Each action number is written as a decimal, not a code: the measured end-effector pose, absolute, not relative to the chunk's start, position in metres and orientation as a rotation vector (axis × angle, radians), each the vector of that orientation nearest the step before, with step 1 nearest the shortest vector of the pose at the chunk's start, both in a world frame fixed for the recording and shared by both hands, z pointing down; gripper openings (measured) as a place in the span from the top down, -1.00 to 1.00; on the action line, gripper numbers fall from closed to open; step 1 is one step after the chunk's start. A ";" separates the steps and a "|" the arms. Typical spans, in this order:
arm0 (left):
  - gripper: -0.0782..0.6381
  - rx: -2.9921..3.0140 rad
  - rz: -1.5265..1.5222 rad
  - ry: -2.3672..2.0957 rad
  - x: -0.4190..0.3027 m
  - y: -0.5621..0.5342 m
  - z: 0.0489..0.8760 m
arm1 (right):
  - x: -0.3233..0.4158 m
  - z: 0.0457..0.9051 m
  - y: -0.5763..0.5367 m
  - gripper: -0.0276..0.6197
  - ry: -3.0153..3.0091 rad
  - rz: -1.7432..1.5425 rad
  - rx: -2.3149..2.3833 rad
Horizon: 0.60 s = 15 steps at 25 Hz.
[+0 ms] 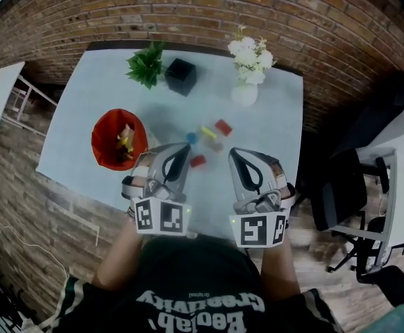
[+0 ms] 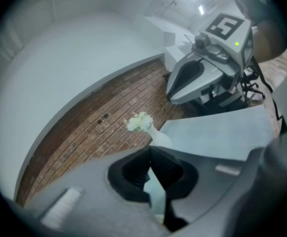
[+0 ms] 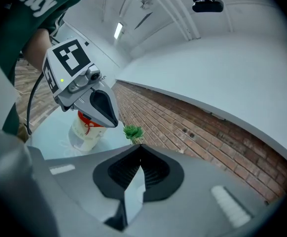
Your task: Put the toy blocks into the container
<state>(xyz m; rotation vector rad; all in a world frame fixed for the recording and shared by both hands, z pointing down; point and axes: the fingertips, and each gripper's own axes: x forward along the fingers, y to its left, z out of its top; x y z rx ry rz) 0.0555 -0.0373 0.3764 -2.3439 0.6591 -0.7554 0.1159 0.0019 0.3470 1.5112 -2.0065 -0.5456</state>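
On the pale table (image 1: 77,127), the container (image 1: 119,139) stands at the left edge, at about 9 o'clock from the loose blocks. It is red inside and has some yellow pieces lying in it. Just to its right, at its 4 o'clock, I hold my left tongs (image 1: 184,147) over the near part of the table. Their jaws are pressed together at the tips with nothing between them.

At 11 o'clock from those tongs, at the far edge, a green plant (image 1: 146,64) sits with a black box (image 1: 180,75) just beside it on the right.

The toy blocks lie on the table in the middle, all outside the container. The blue block (image 1: 191,137), the yellow block (image 1: 209,132) and the far red block (image 1: 223,127) run in a loose row rising toward 2 o'clock. The near red block (image 1: 198,161) lies between my two tongs, closer to the left pair.

At 12 o'clock from the far red block stands a white vase (image 1: 244,92) of white flowers.

My right tongs (image 1: 235,152) hover at 5 o'clock from the row, also closed and empty. A dark chair (image 1: 341,186) stands off the table at their 3 o'clock.
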 end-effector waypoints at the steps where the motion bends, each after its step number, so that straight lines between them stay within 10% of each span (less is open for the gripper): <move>1: 0.78 -2.349 -0.766 0.654 0.058 -0.041 0.381 | 0.118 0.350 -0.002 0.89 -2.005 -0.537 1.507; 8: 0.77 -2.509 -0.956 0.594 0.081 -0.076 0.448 | 0.130 0.367 -0.023 0.89 -2.006 -0.467 1.502; 15: 0.26 -2.639 -1.283 0.513 0.088 -0.117 0.542 | 0.145 0.394 -0.035 0.89 -1.995 -0.380 1.494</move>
